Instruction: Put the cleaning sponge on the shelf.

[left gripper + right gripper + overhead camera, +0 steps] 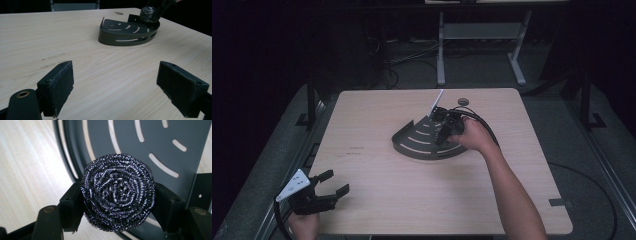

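The steel-wool scourer [117, 192] sits clamped between the jaws of the right gripper [117, 205], above the floor of the slotted corner shelf [155, 140]. Risk: the springy coil may roll over the low rim [120, 41] onto the table [50, 37] if released early. The left gripper [115, 87] rests near the table edge, jaws apart, nothing between them.

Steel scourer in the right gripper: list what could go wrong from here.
1. The steel scourer is springy and clamped only at its sides by the right gripper; it may bounce or roll when released.
2. It hangs over the edge of the slotted corner tray, near the low rim, so it could land on the table instead.
3. The tray looks light; a nudge from the jaws could slide it, and the left gripper stays far off, open.
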